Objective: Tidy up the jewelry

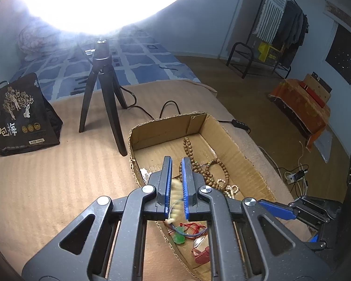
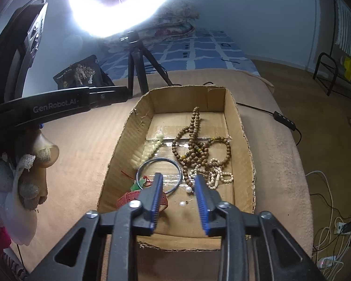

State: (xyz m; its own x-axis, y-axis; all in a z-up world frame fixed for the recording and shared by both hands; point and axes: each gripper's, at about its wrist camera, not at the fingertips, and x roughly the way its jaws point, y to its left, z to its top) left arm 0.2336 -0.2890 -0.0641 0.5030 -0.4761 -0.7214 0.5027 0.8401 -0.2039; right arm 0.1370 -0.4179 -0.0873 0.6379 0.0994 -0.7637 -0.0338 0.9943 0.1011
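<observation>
A cardboard box (image 2: pixel 242 126) on the tan blanket holds jewelry: brown wooden bead strands (image 2: pixel 194 145), a pale cream bead strand (image 2: pixel 149 147), a white bead bracelet (image 2: pixel 213 173), a metal bangle (image 2: pixel 160 164), a green pendant on red cord (image 2: pixel 138 183), a red strap (image 2: pixel 128 197) and pearl earrings (image 2: pixel 182 203). My left gripper (image 1: pixel 176 164) hovers over the box (image 1: pixel 166 126), its jaws slightly apart, with the blurred cream strand (image 1: pixel 175 193) below between them. My right gripper (image 2: pixel 179 179) is open and empty above the box's near end.
A black tripod (image 1: pixel 100 86) with a bright ring light stands behind the box. A black printed bag (image 1: pixel 18 114) sits at the left. A cable with a switch (image 2: pixel 284 119) runs to the right of the box. The blanket's edge drops to the floor at the right.
</observation>
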